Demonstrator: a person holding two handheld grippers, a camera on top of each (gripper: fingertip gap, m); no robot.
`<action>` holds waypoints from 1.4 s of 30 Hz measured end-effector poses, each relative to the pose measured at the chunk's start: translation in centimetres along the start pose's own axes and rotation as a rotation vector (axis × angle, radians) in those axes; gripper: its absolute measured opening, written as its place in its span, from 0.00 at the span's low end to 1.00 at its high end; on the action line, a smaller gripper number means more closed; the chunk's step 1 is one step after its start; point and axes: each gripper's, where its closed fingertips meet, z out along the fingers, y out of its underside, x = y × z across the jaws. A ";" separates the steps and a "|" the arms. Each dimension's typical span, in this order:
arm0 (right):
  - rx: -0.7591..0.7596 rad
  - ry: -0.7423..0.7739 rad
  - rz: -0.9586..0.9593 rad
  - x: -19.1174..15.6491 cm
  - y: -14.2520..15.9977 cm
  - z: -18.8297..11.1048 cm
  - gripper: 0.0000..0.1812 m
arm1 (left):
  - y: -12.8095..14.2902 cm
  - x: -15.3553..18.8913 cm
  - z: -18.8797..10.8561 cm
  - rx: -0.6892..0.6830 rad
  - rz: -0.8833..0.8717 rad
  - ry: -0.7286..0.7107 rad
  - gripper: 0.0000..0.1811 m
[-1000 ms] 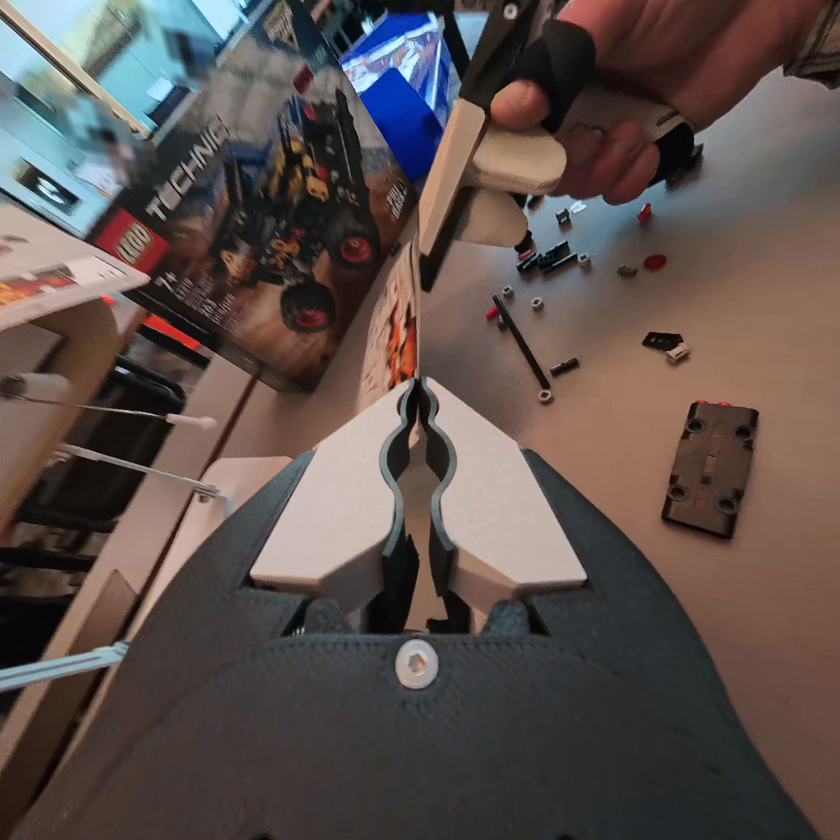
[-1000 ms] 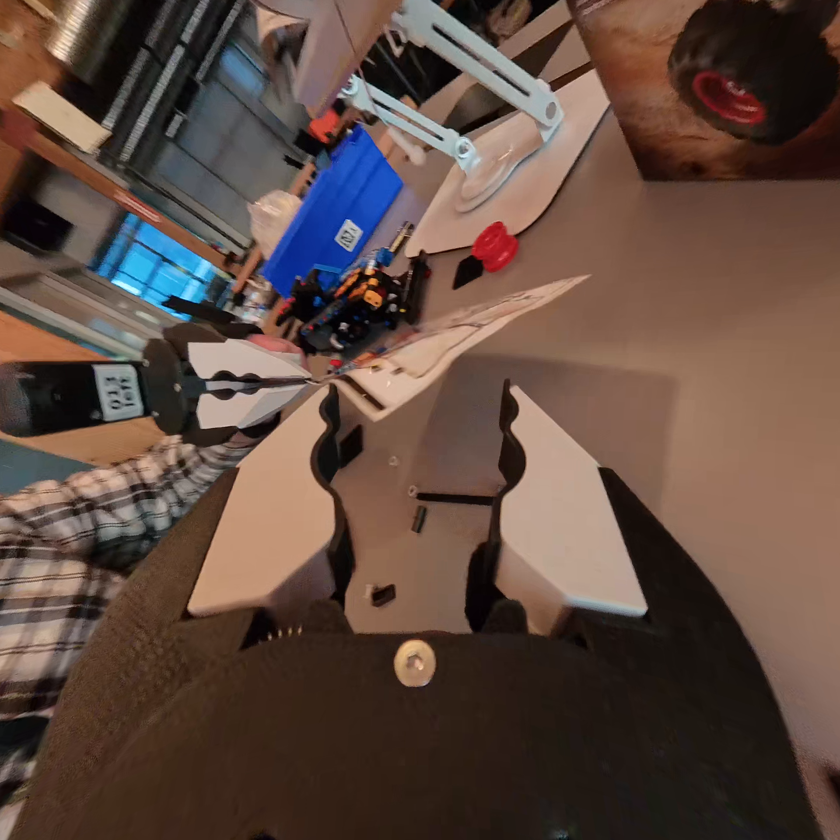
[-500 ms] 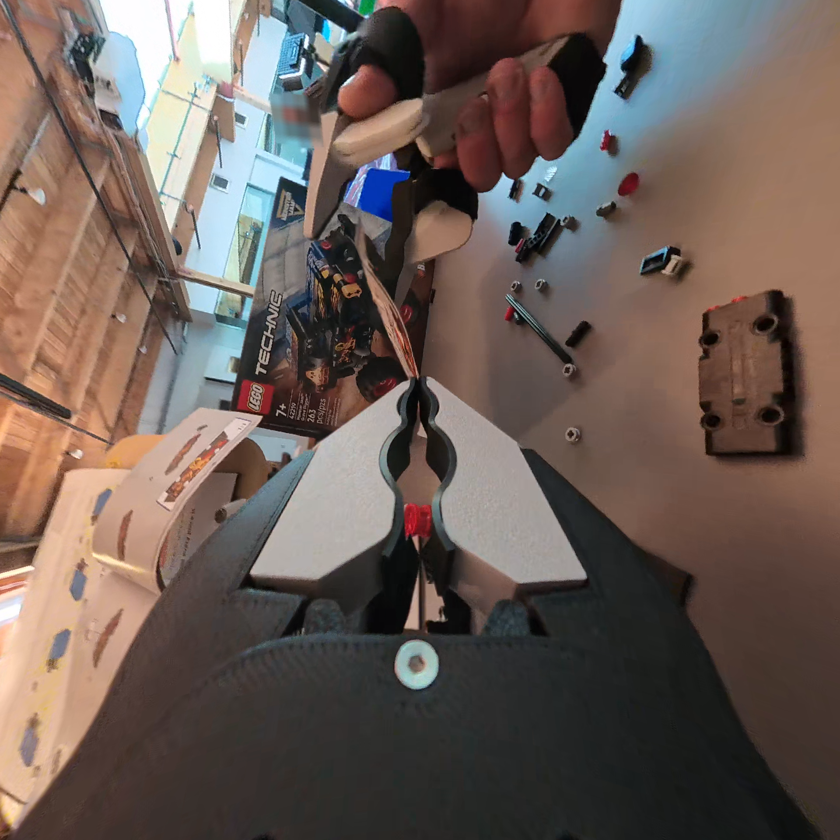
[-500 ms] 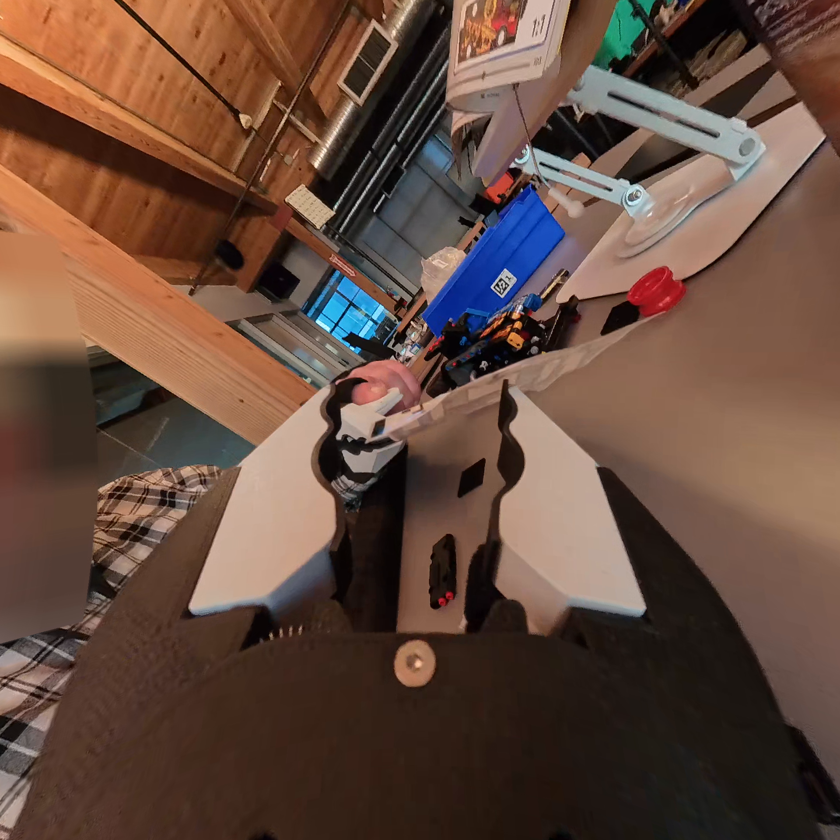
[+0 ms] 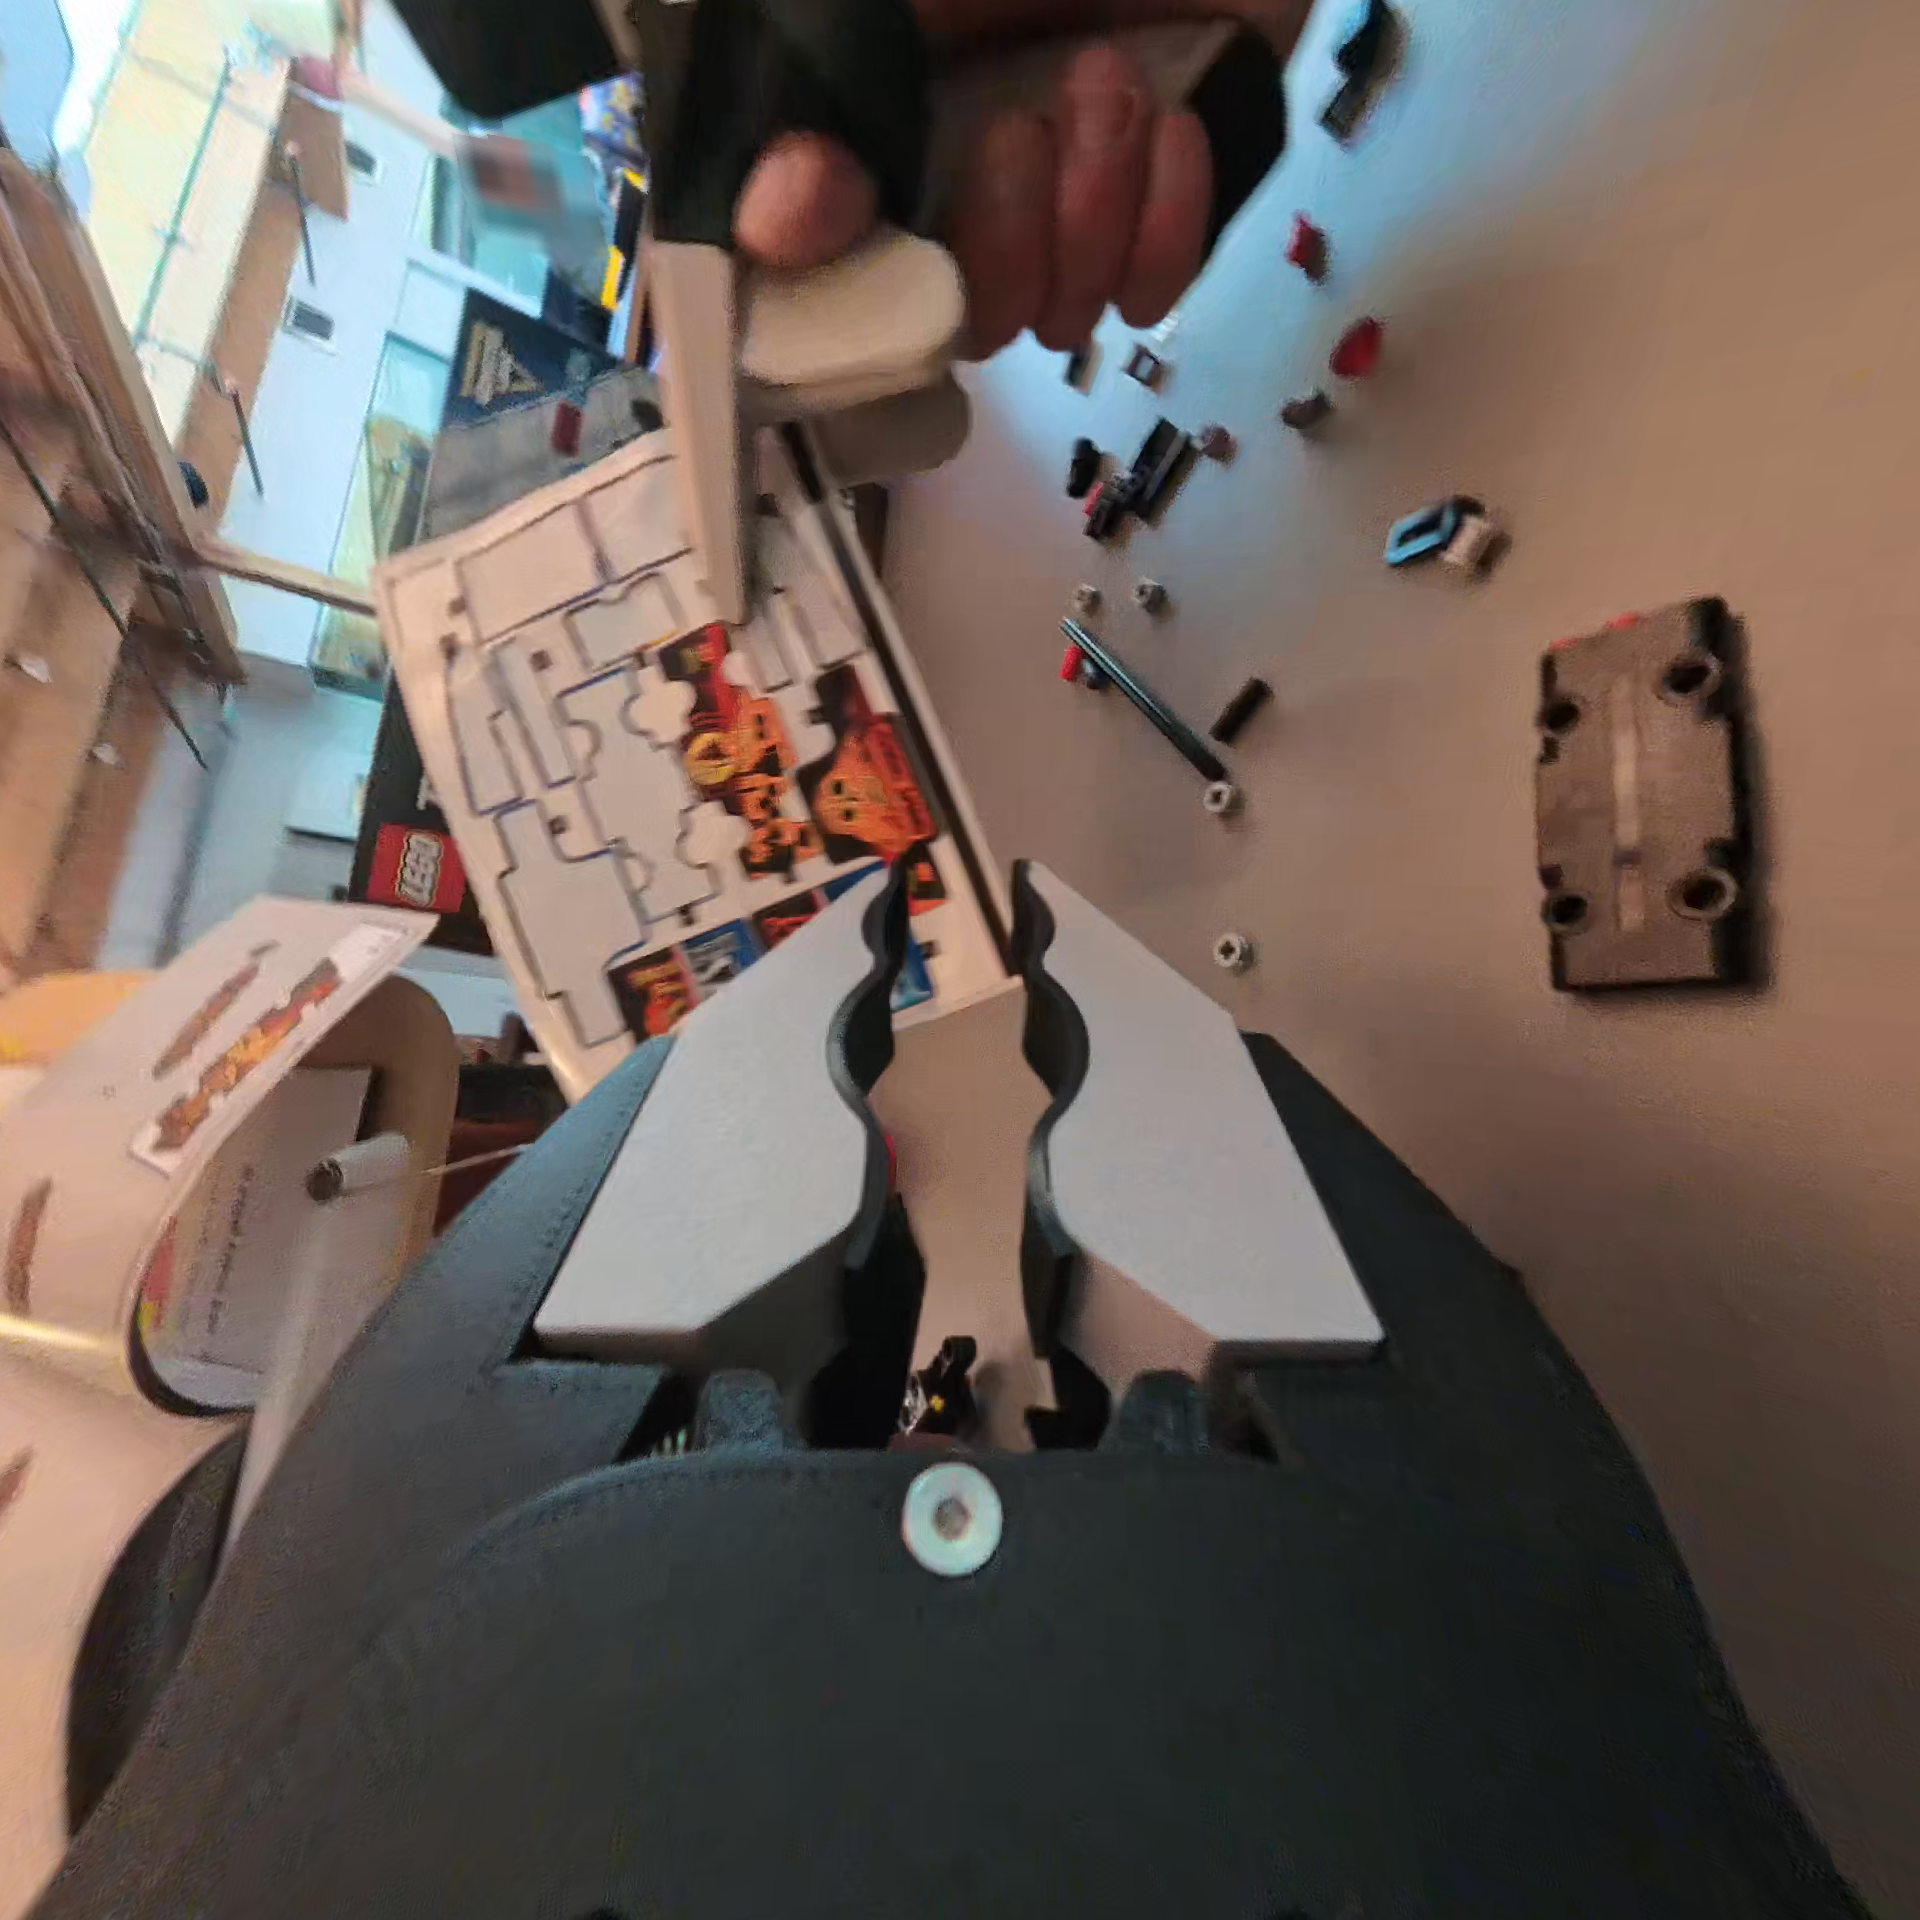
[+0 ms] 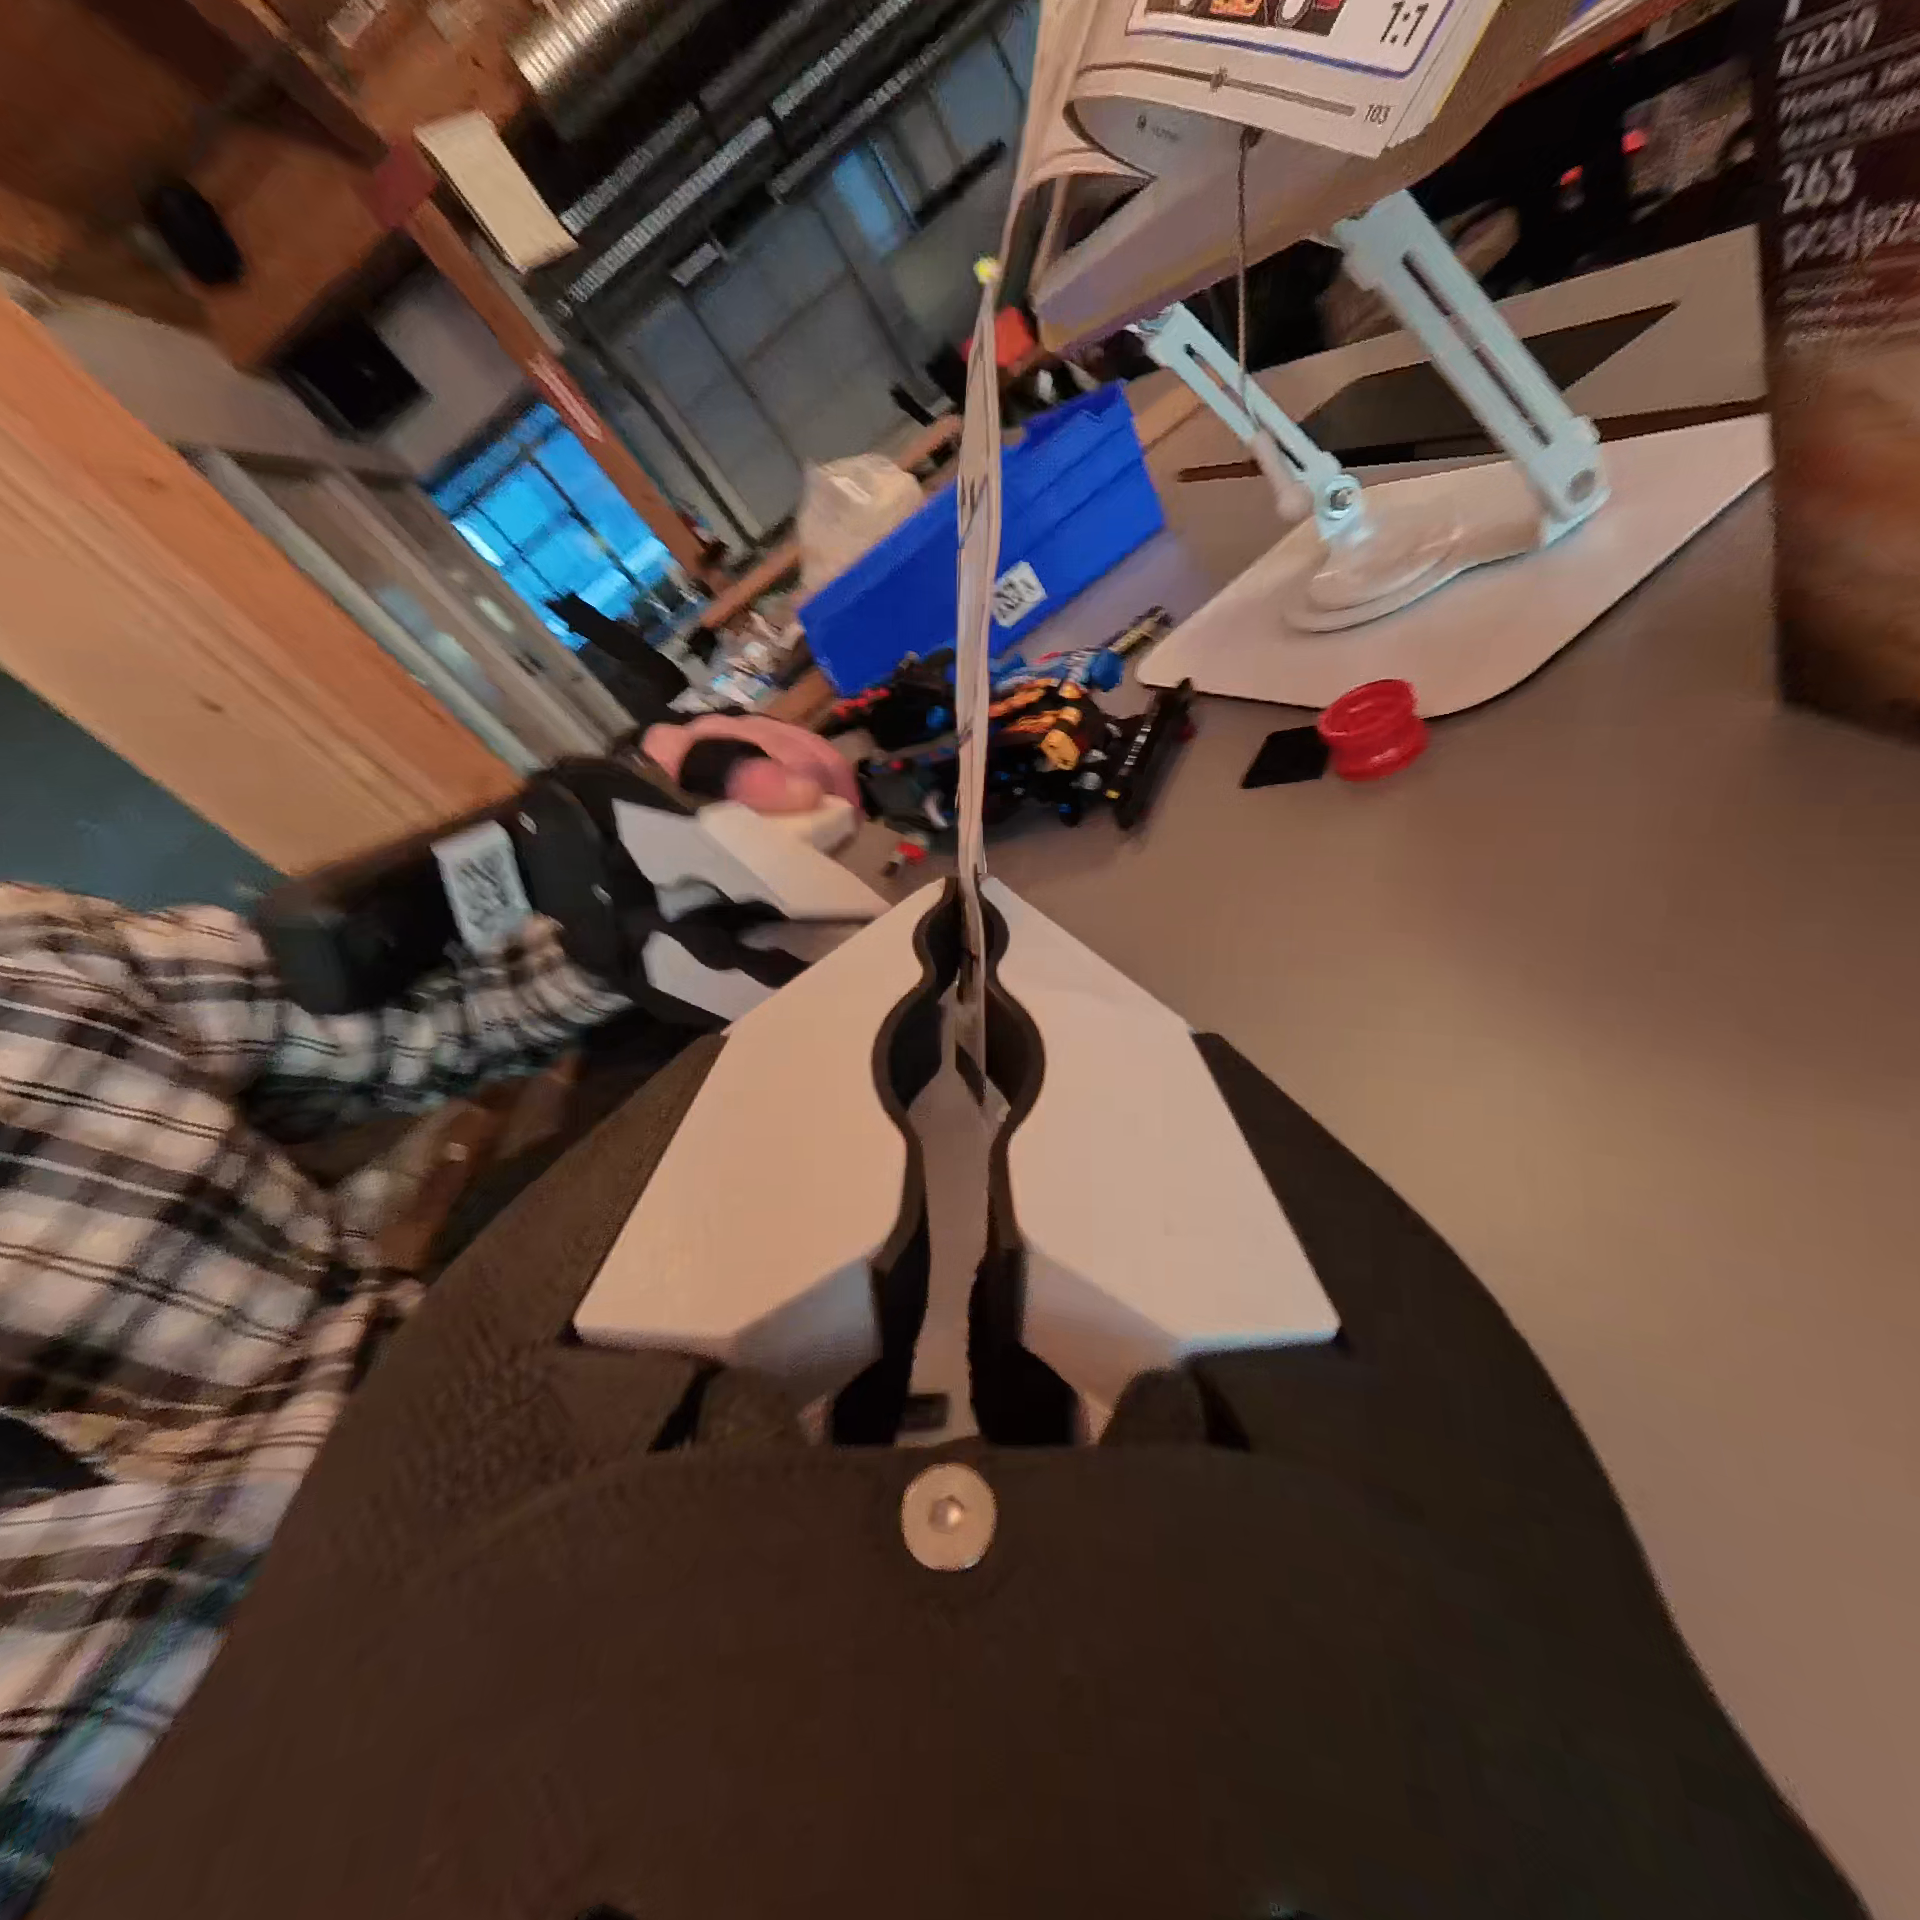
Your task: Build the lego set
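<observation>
Progress on the build stands at a middle stage, judged from how things lie. A partly assembled vehicle [image 6: 1023, 732], black with orange, yellow and blue parts, rests on the counter [image 6: 1558, 1039] near a blue bin [image 6: 1049, 520]; no wheels can be made out on it, though blur limits that reading. One red wheel hub [image 6: 1371, 727] lies apart from it beside a white stand base [image 6: 1455, 623].

Loose parts remain unfitted on the counter: a black block with four corner holes [image 5: 1647, 795], a long black axle [image 5: 1143, 696], small grey bushes [image 5: 1229, 951], and scattered red and black pins farther off.

The sticker sheet [image 5: 675, 748] is the item in hand. Many outlines on it are blank, so a good share of stickers appears already used; several orange and blue ones remain.

The right gripper [image 6: 966, 914] is closed on the sheet's edge, which rises edge-on from between its jaws. In the left wrist view the same gripper [image 5: 727, 582] holds the sheet at its upper part.

The left gripper [image 5: 954, 894] is narrowly parted with nothing pinched at the tips; the sheet's lower corner lies just beyond them. A small dark item deep in the jaw throat cannot be identified.

Remaining, in my judgement: the leftover stickers, the loose parts, the wheels. The product box [image 5: 416, 862] stands behind the sheet.
</observation>
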 end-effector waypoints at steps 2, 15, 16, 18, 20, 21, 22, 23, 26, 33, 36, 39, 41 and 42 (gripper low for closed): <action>0.013 0.036 -0.072 -0.3 -0.4 0.1 0.00 | -0.4 -1.2 -0.5 0.039 -0.107 -0.011 0.13; -0.057 -0.032 -0.173 -3.8 1.0 4.1 0.00 | -0.9 -4.2 -0.3 0.068 -0.431 -0.108 0.05; -0.059 -0.037 -0.169 -3.8 1.1 4.2 0.00 | -1.1 -4.2 -0.3 0.081 -0.435 -0.100 0.05; -0.055 -0.049 -0.160 -4.0 1.1 4.2 0.00 | -1.3 -4.2 -0.3 0.095 -0.443 -0.094 0.05; -0.050 -0.070 -0.145 -4.3 1.0 4.2 0.00 | -1.7 -4.0 -0.5 0.121 -0.439 -0.082 0.04; -0.052 -0.079 -0.134 -4.4 1.1 4.2 0.00 | -1.8 -4.0 -0.5 0.127 -0.438 -0.082 0.04; -0.057 -0.084 -0.127 -4.4 1.2 4.2 0.00 | -1.8 -4.0 -0.5 0.126 -0.438 -0.078 0.05; -0.062 -0.087 -0.126 -4.4 1.3 4.3 0.00 | -1.7 -4.0 -0.5 0.126 -0.440 -0.077 0.05; -0.075 -0.112 -0.124 -4.8 1.5 4.1 0.00 | -1.8 -4.2 -0.6 0.136 -0.480 -0.081 0.07; -0.081 -0.159 -0.136 -5.7 1.6 3.7 0.00 | -2.9 -3.9 -1.0 0.198 -0.535 -0.058 0.04; -0.077 -0.185 -0.132 -6.1 1.6 3.6 0.00 | -3.2 -3.9 -1.3 0.260 -0.588 -0.018 0.05; -0.075 -0.203 -0.132 -6.4 1.6 3.6 0.00 | -3.6 -3.8 -1.6 0.304 -0.605 0.011 0.04; -0.075 -0.217 -0.128 -6.6 1.6 3.5 0.00 | -3.7 -3.8 -1.7 0.317 -0.610 0.020 0.04; -0.075 -0.227 -0.121 -6.7 1.6 3.5 0.00 | -3.8 -3.8 -1.8 0.321 -0.602 0.020 0.04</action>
